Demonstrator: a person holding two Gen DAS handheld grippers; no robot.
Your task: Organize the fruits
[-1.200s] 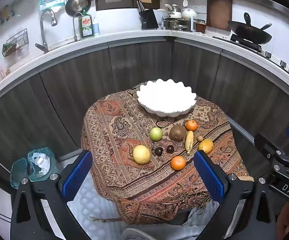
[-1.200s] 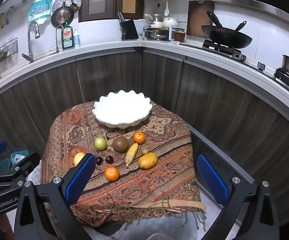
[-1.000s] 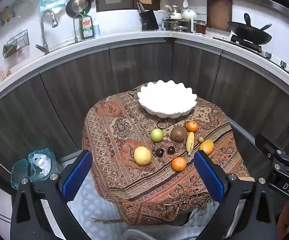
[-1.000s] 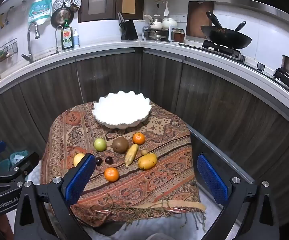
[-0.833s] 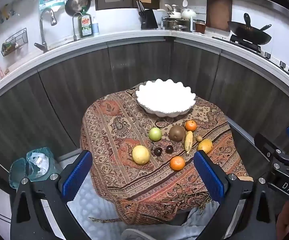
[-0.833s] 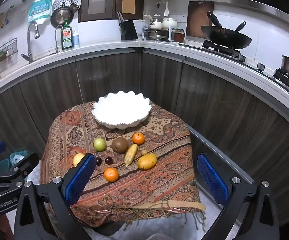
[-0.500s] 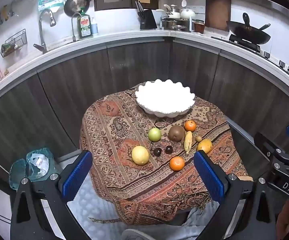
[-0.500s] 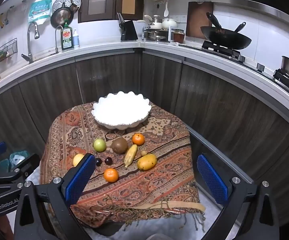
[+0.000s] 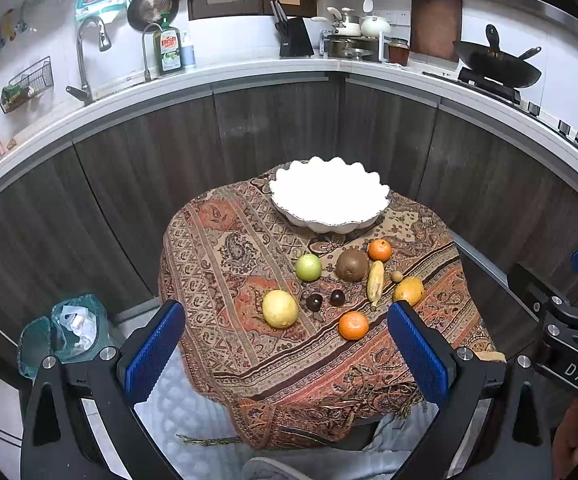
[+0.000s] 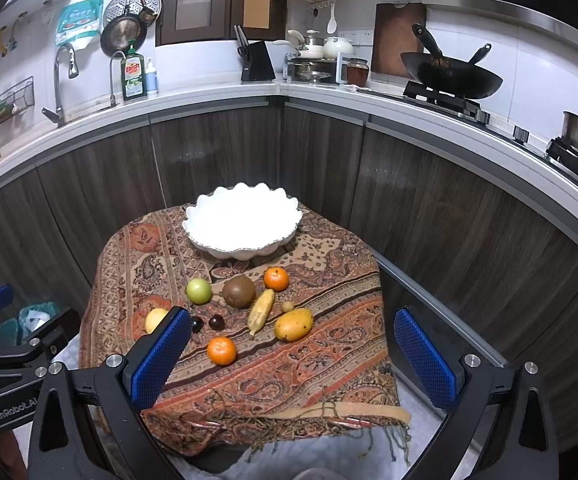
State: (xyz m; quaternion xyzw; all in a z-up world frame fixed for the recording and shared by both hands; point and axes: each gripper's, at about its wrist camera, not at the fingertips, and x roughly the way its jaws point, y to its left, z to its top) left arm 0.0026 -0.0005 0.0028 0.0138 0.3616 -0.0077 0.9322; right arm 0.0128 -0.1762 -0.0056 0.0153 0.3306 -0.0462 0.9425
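A small table under a patterned cloth [image 9: 225, 264] holds an empty white scalloped bowl [image 9: 329, 200] at its far side. In front of the bowl lie several fruits: a green apple [image 9: 308, 267], a kiwi [image 9: 352, 265], two oranges [image 9: 353, 325] [image 9: 379, 249], a banana [image 9: 375, 282], a mango [image 9: 408, 290], a lemon [image 9: 280, 308] and two dark plums [image 9: 314, 302]. My left gripper [image 9: 287, 354] is open and empty, above the table's near edge. My right gripper [image 10: 293, 360] is open and empty, near the orange [image 10: 221, 350] and mango [image 10: 293, 324].
A curved kitchen counter [image 9: 249, 76] with dark cabinets stands behind the table. A bin with a green bag [image 9: 61, 332] stands on the floor at the left. A wok [image 10: 449, 74] sits on the stove at the right.
Both views shift only slightly; the grippers stay open and hover in place. No fruit has moved.
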